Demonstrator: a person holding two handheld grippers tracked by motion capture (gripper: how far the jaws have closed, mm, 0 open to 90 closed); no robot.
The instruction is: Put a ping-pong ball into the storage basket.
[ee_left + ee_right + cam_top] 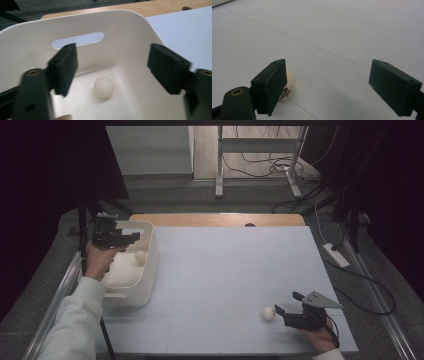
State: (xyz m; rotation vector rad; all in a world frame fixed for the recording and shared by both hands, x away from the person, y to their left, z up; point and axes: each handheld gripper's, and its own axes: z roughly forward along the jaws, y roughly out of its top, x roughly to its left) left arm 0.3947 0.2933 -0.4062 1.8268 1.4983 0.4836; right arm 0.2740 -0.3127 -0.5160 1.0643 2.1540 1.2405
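Our left tongs (pixel 110 67) hang released over the white plastic bin (pixel 150 251); one white ball (pixel 103 86) lies inside. Right tongs (pixel 334 85), also released, could nudge the second white ball (pixel 268 313) rolling across the white tabletop (pixel 225 265).

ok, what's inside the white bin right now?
One white ball lies on the floor of the white bin, below the open left gripper. The gripper's black pads cover parts of the floor, so more there can't be ruled out.

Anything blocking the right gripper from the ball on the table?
Nothing visible. The ball lies on bare table just off the open right gripper, beside one of its jaws in the right gripper view, not yet between them.
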